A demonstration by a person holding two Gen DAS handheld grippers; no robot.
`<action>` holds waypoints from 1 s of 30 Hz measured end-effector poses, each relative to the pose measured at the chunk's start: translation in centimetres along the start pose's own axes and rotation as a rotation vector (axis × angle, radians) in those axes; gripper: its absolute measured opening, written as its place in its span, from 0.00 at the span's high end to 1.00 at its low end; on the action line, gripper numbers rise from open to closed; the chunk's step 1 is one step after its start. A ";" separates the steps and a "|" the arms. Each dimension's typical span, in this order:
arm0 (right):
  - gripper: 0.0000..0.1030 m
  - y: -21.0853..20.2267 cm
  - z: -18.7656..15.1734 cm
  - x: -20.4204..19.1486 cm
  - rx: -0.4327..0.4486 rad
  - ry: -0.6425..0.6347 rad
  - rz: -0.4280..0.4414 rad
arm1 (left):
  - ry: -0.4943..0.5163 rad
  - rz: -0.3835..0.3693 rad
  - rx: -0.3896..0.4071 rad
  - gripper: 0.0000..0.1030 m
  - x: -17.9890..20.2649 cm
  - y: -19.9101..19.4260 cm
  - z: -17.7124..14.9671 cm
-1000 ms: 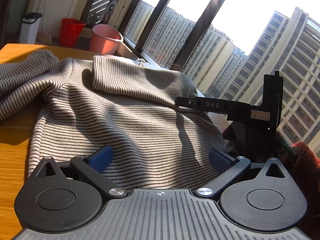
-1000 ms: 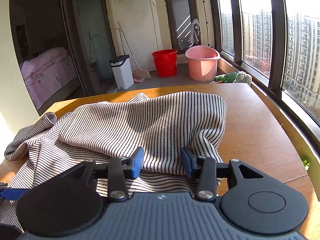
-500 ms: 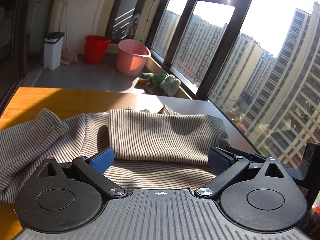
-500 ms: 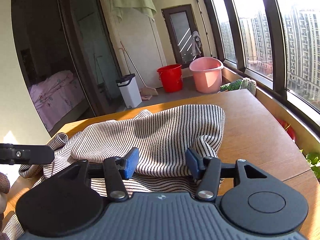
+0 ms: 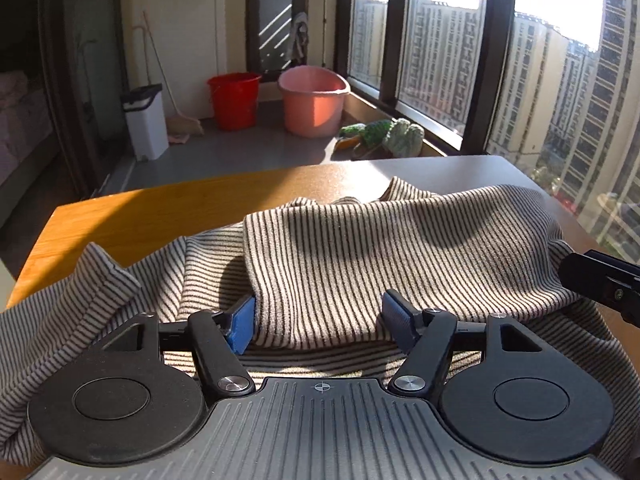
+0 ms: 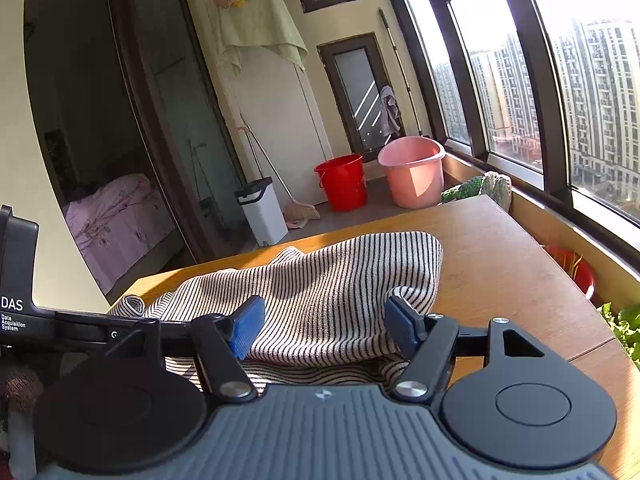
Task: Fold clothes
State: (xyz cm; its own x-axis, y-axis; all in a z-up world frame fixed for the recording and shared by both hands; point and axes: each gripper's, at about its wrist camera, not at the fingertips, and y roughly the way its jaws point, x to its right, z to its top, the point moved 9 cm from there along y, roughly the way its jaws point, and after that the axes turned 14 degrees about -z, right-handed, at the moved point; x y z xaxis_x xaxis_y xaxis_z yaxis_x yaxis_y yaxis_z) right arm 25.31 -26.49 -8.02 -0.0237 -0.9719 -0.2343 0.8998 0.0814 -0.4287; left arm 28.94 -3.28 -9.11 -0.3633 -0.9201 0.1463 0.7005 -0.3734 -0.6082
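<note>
On the wooden table [image 5: 132, 216] lies one striped garment [image 5: 360, 248], cream with thin dark stripes, partly folded: an upper layer is doubled over a lower one, and a cuffed sleeve end [image 5: 104, 268] sticks up at the left. Its near edge is hidden below both gripper bodies, so how far it reaches toward the person cannot be seen. In the right wrist view the same striped garment [image 6: 340, 280] covers the left and middle of the table [image 6: 500, 264], with the sleeve roll [image 6: 130, 304] at the far left.

The left gripper [image 5: 318, 322] stands wide apart, its two blue pads on either side of the folded layer's near hem; whether they touch the cloth is hard to tell. The right gripper [image 6: 324, 326] is equally wide, with cloth lying between its pads and nothing pinched.

Behind the table stand one white bin [image 5: 146, 122], one broom [image 5: 182, 124], one red bucket [image 5: 234, 100] and one pink tub [image 5: 314, 100]. A bed [image 6: 108, 216] is partly visible through the doorway. At the right edge of the left view, part of the other gripper's black frame [image 5: 600, 280] is cut off.
</note>
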 end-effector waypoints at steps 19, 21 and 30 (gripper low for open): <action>0.21 -0.4 0.6 1.9 0.053 0.108 0.010 | 0.040 0.051 0.187 0.95 -0.7 -6.0 2.9; 0.19 -0.4 0.5 1.9 0.054 0.113 0.015 | 0.041 0.064 0.186 0.95 -0.9 -6.1 2.6; 0.17 -0.2 0.5 2.8 0.047 0.151 0.030 | -0.023 0.089 0.157 0.94 -3.8 -6.5 1.0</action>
State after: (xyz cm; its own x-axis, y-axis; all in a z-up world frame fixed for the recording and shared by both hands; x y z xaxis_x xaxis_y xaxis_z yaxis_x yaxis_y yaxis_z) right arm 25.25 -29.36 -8.14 -0.0584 -0.9247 -0.3762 0.9205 0.0959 -0.3788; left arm 26.43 2.52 -4.95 -0.2829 -0.9521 0.1162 0.8174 -0.3027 -0.4902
